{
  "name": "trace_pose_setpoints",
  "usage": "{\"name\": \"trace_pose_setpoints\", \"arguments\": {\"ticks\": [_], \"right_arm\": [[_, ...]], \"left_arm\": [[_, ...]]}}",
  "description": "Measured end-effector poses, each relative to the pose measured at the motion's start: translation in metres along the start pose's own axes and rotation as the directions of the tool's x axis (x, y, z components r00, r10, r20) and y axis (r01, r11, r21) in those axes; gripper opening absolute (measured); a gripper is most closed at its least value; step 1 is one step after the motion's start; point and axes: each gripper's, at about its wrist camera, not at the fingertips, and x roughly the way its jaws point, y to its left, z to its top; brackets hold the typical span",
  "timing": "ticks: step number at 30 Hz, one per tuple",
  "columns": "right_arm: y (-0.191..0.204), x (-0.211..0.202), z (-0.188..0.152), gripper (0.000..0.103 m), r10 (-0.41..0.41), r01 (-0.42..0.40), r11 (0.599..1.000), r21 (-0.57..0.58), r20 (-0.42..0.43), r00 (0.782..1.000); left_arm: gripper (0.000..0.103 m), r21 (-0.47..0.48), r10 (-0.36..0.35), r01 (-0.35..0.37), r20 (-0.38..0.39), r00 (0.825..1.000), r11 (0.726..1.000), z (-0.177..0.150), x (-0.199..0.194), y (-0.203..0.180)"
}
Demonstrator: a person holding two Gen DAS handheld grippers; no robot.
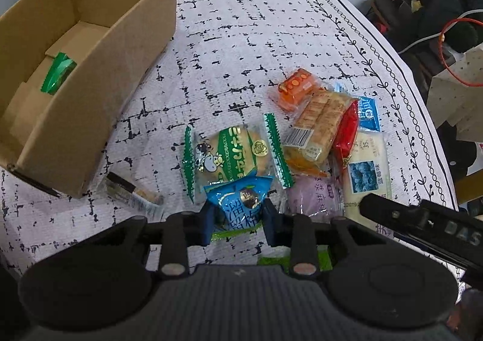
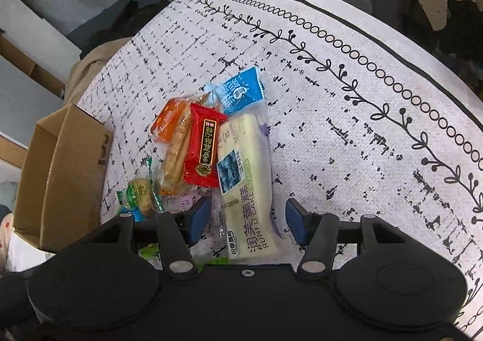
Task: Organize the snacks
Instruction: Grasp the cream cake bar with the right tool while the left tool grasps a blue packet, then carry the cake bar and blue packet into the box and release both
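Note:
My left gripper [image 1: 239,217] points down at the table and is shut on a blue snack packet [image 1: 241,199], with its blue pads pressing the packet's two sides. That packet lies partly over a green-and-white cookie packet [image 1: 232,154]. My right gripper [image 2: 247,218] is open and straddles a long cream cake packet [image 2: 244,190]; a gap shows between the cake and the right pad. A red packet [image 2: 202,151], an orange packet [image 2: 169,123], crackers [image 2: 176,157] and a light blue packet [image 2: 241,90] are heaped beside it. An open cardboard box [image 1: 99,48] holds one green packet [image 1: 57,75].
A small clear-wrapped bar [image 1: 132,190] lies by the box's near corner. A purple packet [image 1: 314,196] sits beside the cake. The patterned tablecloth [image 2: 347,129] ends at a black-lined edge on the right. Bags, cables and clutter lie beyond it.

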Motion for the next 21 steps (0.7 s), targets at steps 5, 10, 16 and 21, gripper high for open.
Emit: {"name": "trace_pose_setpoints", "arguments": {"ticks": [5, 10, 16, 21], "right_arm": [[-0.006, 0.006, -0.001, 0.031, 0.002, -0.002, 1.000, 0.019, -0.008, 1.000], [0.000, -0.001, -0.003, 0.025, 0.001, 0.000, 1.000, -0.004, 0.020, 1.000], [0.004, -0.023, -0.001, 0.023, 0.039, -0.040, 0.999, 0.002, 0.083, 0.996], [0.008, -0.040, -0.001, 0.023, 0.078, -0.079, 0.997, 0.004, 0.125, 0.989]], "left_arm": [[0.031, 0.012, 0.002, -0.002, 0.024, 1.000, 1.000, 0.002, -0.007, -0.001], [0.031, 0.032, -0.007, 0.005, 0.068, 0.998, 0.999, 0.004, -0.021, -0.004], [0.031, 0.035, -0.013, 0.009, 0.112, 0.994, 0.999, 0.006, -0.040, -0.002], [0.031, 0.032, -0.007, 0.002, 0.148, 0.989, 0.999, 0.008, -0.059, 0.003]]}}
